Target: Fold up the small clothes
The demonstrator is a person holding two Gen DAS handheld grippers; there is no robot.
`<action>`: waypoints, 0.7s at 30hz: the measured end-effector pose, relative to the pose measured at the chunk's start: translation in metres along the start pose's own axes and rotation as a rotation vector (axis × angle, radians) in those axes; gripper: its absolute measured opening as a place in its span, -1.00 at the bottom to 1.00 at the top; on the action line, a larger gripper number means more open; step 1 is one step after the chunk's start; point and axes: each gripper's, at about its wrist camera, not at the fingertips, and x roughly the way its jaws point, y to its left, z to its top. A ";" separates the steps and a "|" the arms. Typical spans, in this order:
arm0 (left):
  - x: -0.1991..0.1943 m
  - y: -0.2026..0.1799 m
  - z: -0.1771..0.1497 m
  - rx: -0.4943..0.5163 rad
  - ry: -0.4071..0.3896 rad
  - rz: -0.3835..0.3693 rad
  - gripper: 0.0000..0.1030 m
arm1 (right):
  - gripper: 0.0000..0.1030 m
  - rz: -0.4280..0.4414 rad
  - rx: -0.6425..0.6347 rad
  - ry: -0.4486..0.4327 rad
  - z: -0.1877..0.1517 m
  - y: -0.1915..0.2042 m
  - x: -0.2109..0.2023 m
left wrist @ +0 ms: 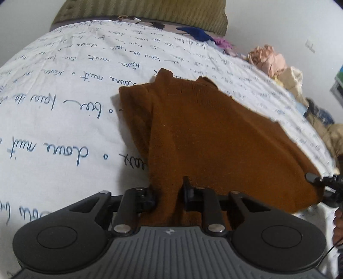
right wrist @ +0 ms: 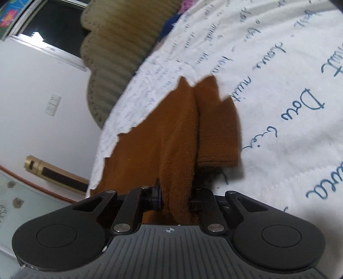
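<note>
Cloth clamped in both my grippers: left gripper (left wrist: 168,193) and right gripper (right wrist: 176,197) pinch the brown garment's (left wrist: 214,133) near edge, its length running away from me.

You've got a brown garment (left wrist: 214,137) of fuzzy matt knit, terry-like nap in the right wrist view, pinched by matt black plastic jaws of the left gripper (left wrist: 168,193) and right gripper (right wrist: 176,199), both w/ shiny metal pins and ribbed grey bodies. Under it, the white quilt (left wrist: 53,128) is soft stitched cloth w/ blue script print. Behind, your olive cushion (left wrist: 150,12) looks ribbed, corduroy-ish; wall (right wrist: 42,120) smooth, matt.
</note>
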 end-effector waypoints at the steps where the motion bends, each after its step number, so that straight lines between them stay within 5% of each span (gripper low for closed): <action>1: -0.005 0.000 -0.002 -0.012 -0.014 -0.009 -0.66 | -0.62 0.009 -0.001 -0.001 0.002 0.001 0.001; 14: -0.063 -0.001 -0.042 -0.116 0.016 -0.139 -0.68 | -0.65 0.071 -0.032 0.036 -0.021 0.025 -0.071; 19: -0.041 0.028 -0.061 -0.231 0.081 -0.121 -0.67 | -0.73 -0.130 0.043 0.168 -0.023 -0.016 -0.043; 21: -0.044 0.037 -0.060 -0.272 0.076 -0.149 -0.66 | -0.65 -0.063 0.142 0.163 -0.020 -0.032 -0.045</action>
